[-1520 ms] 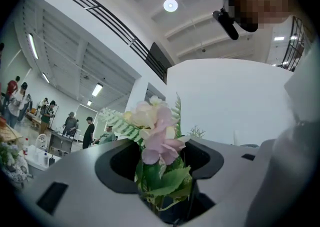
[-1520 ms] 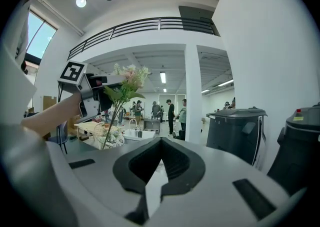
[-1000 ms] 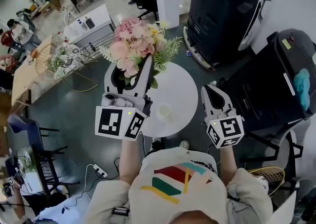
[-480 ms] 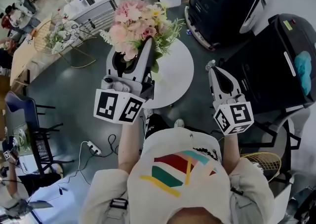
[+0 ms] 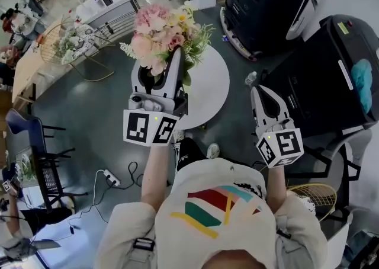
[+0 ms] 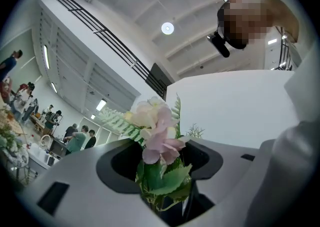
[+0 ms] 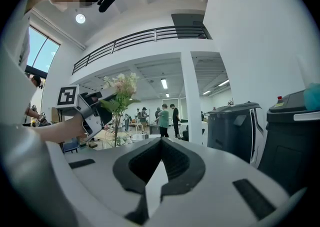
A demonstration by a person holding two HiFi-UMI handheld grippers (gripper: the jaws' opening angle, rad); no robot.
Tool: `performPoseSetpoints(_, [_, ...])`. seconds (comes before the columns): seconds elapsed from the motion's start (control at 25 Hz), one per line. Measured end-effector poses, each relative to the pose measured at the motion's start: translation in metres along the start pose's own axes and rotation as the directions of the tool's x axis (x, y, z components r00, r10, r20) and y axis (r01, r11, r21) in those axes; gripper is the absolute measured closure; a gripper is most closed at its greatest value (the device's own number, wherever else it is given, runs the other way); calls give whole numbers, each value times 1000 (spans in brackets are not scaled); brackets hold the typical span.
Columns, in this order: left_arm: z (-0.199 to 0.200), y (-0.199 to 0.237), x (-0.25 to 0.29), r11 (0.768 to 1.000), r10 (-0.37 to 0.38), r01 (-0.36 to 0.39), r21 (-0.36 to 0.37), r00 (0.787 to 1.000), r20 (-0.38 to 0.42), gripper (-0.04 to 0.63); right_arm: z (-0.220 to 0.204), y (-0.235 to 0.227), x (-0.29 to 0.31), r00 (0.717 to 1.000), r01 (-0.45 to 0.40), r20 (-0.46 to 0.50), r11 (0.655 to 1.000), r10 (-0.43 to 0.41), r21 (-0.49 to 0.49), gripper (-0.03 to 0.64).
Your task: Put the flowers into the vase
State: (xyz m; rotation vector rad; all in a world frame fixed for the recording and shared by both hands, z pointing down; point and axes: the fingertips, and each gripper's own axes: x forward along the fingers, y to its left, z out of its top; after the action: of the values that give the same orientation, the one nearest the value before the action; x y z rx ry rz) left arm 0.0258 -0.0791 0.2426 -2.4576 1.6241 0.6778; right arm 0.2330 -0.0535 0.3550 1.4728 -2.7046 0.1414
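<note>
Right hand-held gripper (image 7: 160, 147) jaws together, flowers (image 7: 121, 88) at left

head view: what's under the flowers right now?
The round white table, with grey floor around it. The flowers and the left gripper holding their stems cover the table's left part, so no vase can be seen there.

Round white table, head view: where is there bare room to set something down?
Bare: the right half of the table, between the flowers held in the left gripper and the rim toward the black bins. Its left part is hidden under the flowers and gripper. Grey floor left of the table is open; bins crowd the right.
</note>
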Motion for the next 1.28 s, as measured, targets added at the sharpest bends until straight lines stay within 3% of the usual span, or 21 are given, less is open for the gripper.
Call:
performPoseSetpoints(0.32, [-25,1,-9,999,-29,30,38,999,-44,348,-24,-7,-8,993,26,-109,994,-38,-106,614])
performPoseSetpoints(0.56, [-44,16,-8,996,32,-30,84,999,-20,348,-44,-1,11,975,-91,-213,982,55,-166,614])
performPoseSetpoints(0.72, [-63,25,-12,999,51,-51,16,999,4,348,-69,5,22,952,-162,-289,965,98,-208,614])
performPoseSetpoints(0.92, [-93,36,-22,999,44,-42,23,998,-50,348,-97,23,33,924,-216,-353,963,149,-159,614])
performPoseSetpoints(1.28, [-137,48,-40,1000,7,-6,3,990,-142,348,-121,42,53,900,-194,-419,971,121,-137,614])
